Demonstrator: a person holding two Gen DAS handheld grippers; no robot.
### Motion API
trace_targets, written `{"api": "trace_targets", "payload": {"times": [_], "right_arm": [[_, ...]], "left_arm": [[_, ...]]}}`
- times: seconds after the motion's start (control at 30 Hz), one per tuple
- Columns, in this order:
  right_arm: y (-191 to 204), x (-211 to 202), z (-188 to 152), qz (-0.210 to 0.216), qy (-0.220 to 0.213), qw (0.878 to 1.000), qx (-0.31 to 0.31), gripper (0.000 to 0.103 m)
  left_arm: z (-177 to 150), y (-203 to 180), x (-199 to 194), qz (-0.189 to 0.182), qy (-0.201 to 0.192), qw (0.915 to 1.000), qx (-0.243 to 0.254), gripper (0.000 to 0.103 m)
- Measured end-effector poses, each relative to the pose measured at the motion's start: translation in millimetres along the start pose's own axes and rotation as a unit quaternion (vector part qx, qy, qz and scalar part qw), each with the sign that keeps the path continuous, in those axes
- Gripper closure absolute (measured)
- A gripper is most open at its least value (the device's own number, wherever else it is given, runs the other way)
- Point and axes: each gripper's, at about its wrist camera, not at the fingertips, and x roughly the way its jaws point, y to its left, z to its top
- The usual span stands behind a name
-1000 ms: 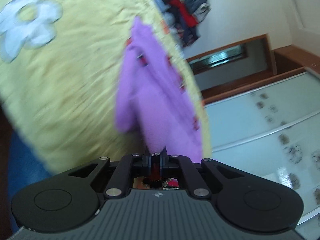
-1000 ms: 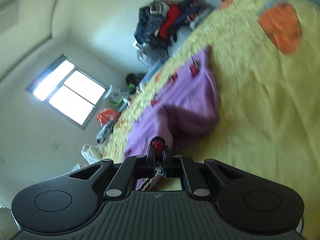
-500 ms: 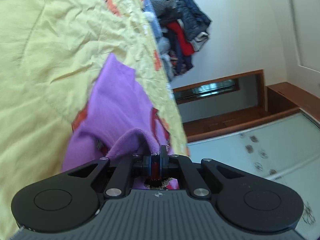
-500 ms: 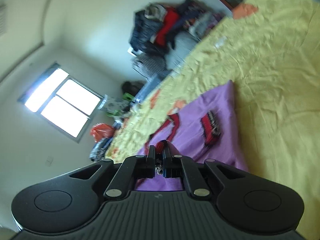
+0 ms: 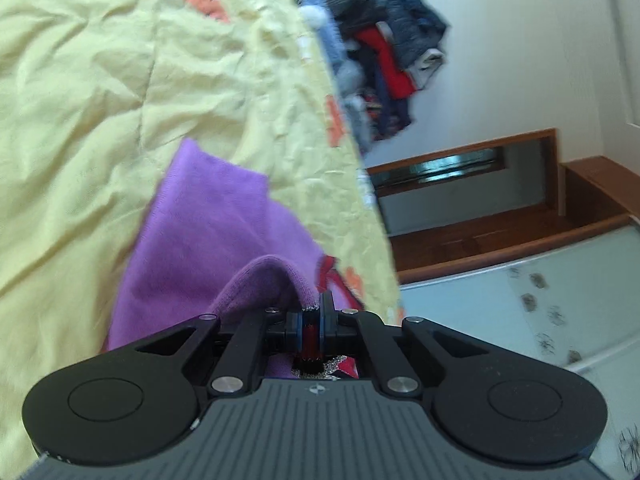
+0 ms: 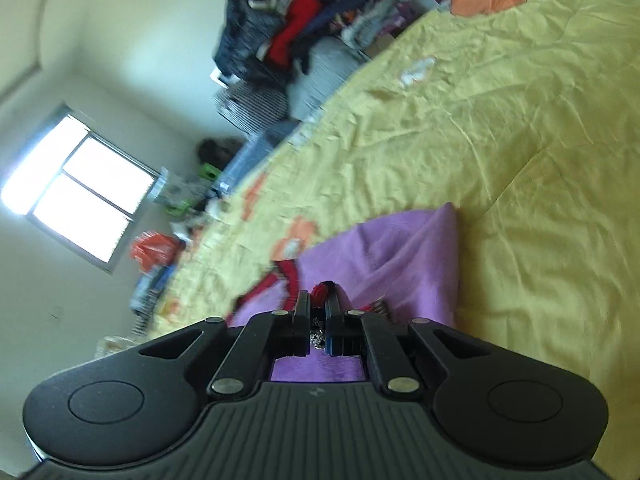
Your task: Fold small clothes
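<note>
Both the left gripper (image 5: 311, 312) and right gripper (image 6: 317, 312) pinch a purple garment (image 5: 208, 240) stretched ahead of them across the yellow bedspread (image 5: 100, 100), folding barely begun.

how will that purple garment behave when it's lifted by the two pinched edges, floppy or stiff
Probably floppy: the purple garment arches limply over the left gripper and creases by the right gripper. Likely light, since both hold it by thin edges. It may drag on the yellow bedspread.
</note>
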Motion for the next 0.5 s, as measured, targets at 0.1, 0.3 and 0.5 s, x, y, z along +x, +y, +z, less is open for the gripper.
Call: {"api": "trace_targets", "payload": {"times": [0.1, 0.3, 0.5], "right_arm": [[-6, 18, 10, -0.016, 0.011, 1.0, 0.0, 0.085], [29, -10, 4, -0.056, -0.018, 0.986, -0.154, 0.02], [78, -17, -66, -0.134, -0.001, 0.908, -0.397, 0.032]], "left_arm": [[16, 6, 19, 0.038, 0.004, 0.9993, -0.004, 0.095], [36, 9, 1, 0.012, -0.042, 0.9989, -0.017, 0.0], [31, -9, -31, 0.005, -0.022, 0.9991, 0.035, 0.004]]}}
